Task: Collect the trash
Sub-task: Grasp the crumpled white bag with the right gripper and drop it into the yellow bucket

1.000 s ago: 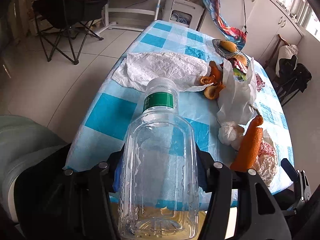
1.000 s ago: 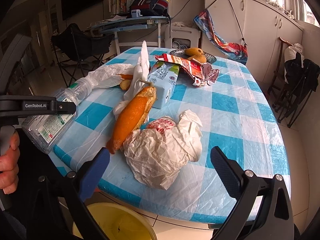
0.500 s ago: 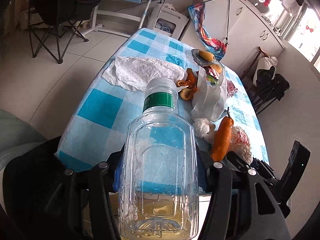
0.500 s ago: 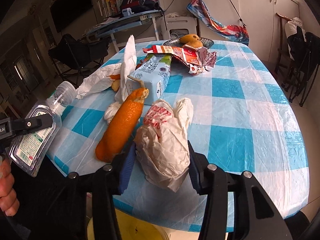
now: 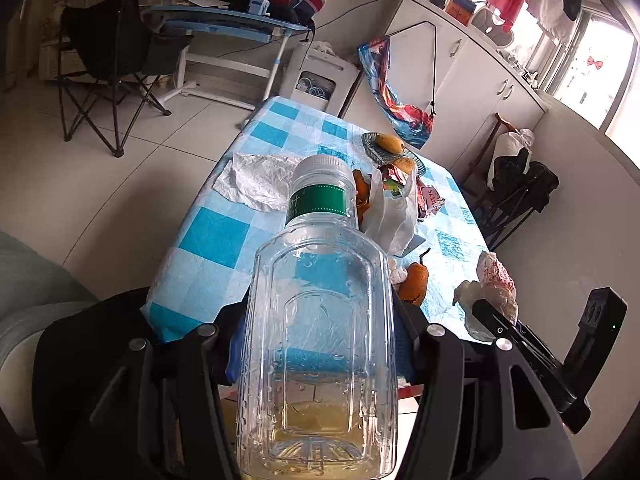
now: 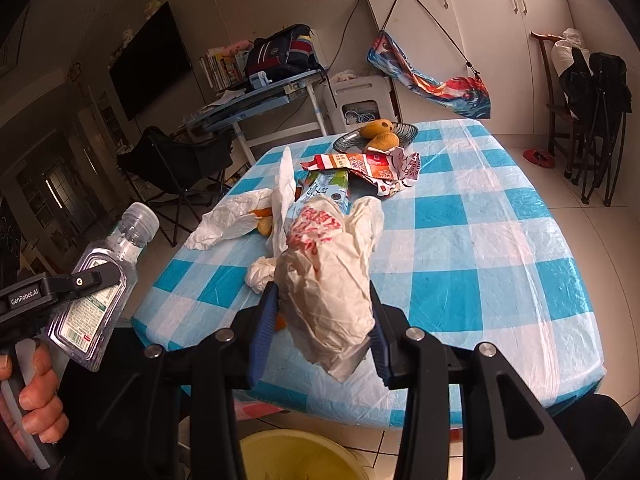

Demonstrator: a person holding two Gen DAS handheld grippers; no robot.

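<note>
My left gripper (image 5: 320,344) is shut on a clear plastic bottle (image 5: 320,320) with a white cap and green label, held off the table's near edge; the bottle also shows in the right wrist view (image 6: 100,276). My right gripper (image 6: 320,316) is shut on a crumpled white wrapper with red print (image 6: 328,272), lifted above the table's near edge; it also shows in the left wrist view (image 5: 492,288). A yellow bin (image 6: 296,456) sits on the floor below. An orange peel (image 5: 414,284), milk carton (image 6: 324,192) and torn red packet (image 6: 372,168) lie on the checked table (image 6: 480,260).
A white plastic bag (image 5: 260,180) and an upright white bag (image 5: 390,216) lie on the table. A dish with fruit (image 6: 376,136) stands at the far end. A folding chair (image 5: 108,64) and desk (image 5: 224,24) stand beyond; cabinets (image 6: 480,40) line the right wall.
My right gripper closed on the white wrapper and lifted it off the table toward the near edge. My left gripper rose and pulled back with the bottle.
</note>
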